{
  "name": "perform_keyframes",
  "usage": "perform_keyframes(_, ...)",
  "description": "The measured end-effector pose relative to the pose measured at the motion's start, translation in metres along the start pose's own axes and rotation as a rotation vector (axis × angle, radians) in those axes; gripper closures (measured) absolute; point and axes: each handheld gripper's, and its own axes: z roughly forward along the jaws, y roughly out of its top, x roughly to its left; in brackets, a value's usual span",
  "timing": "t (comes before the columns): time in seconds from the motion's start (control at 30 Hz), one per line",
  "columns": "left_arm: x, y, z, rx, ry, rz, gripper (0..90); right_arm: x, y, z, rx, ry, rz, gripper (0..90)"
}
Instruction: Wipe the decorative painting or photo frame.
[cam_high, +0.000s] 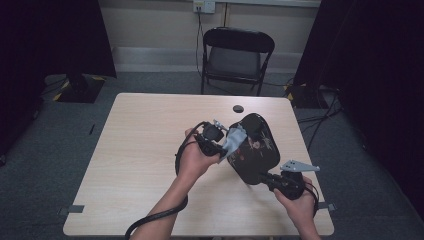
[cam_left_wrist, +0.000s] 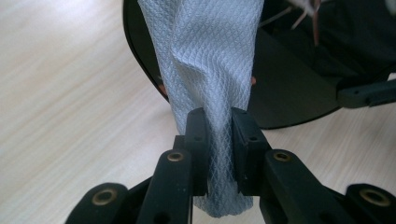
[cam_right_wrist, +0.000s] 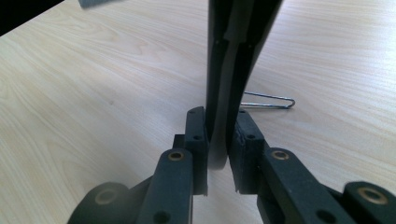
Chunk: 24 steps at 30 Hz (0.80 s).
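Note:
A black lacquered tray (cam_high: 257, 150) with a flower pattern is held tilted above the wooden table (cam_high: 140, 145). My right gripper (cam_high: 265, 178) is shut on its near rim. In the right gripper view the tray (cam_right_wrist: 229, 65) rises edge-on from between the right gripper (cam_right_wrist: 218, 135). My left gripper (cam_high: 224, 147) is shut on a pale grey cloth (cam_high: 234, 139) that lies against the tray's left side. Seen from the left gripper (cam_left_wrist: 219, 126), the diamond-textured cloth (cam_left_wrist: 210, 60) hangs over the tray's (cam_left_wrist: 289, 79) dark curved rim.
A thin bent metal wire (cam_right_wrist: 268, 100) lies on the table behind the tray. A small dark round spot (cam_high: 238, 108) marks the table's far edge. A black folding chair (cam_high: 237, 55) stands beyond the table. Dark curtains hang at both sides.

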Motion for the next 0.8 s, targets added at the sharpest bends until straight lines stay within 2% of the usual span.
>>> perform_keyframes(0.33, 0.001, -0.021, 0.025, 0.031, -0.013, -0.026, 78.4, 0.000, 0.000, 0.000, 0.001, 0.000, -0.002, 79.2)
perform_keyframes(0.8, 0.004, -0.049, 0.053, 0.088, -0.022, -0.058, 78.4, 0.000, 0.000, 0.000, 0.000, 0.000, -0.002, 79.2)
